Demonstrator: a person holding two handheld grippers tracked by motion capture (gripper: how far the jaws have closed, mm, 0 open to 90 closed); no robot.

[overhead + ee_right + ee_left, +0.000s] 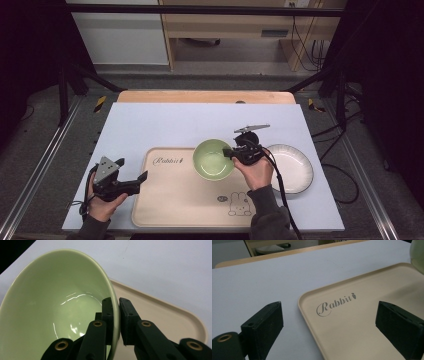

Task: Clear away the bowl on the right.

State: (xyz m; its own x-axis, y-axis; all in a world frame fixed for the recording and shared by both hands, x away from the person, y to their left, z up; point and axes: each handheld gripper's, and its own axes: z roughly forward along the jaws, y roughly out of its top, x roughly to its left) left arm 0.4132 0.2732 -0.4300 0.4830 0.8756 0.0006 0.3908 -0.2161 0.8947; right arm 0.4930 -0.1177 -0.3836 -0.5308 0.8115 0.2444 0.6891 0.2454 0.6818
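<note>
The pale lavender-blue tabletop [165, 120] carries 1 beige rectangular plastic tray [170, 200] printed with "Rabbit" lettering and a small rabbit drawing; every place below is given from that tray. Just off its right edge sits a white round ceramic plate with a dark rim [295, 167]. At the tray's far right corner is the light green glazed ceramic bowl [214, 159], which the right gripper view shows tilted. The right gripper [235, 153] pinches the bowl's rim [115, 315], 1 jaw inside the wall and 1 outside, closed tight on it. The left gripper [134, 182] hovers at the tray's near left edge, jaws spread wide with nothing between them.

The hold rests on a thin, glossy rim alone, so the bowl could pivot or slip from the pads and chip against the tray. A swing to the right could knock it into the plate.
</note>
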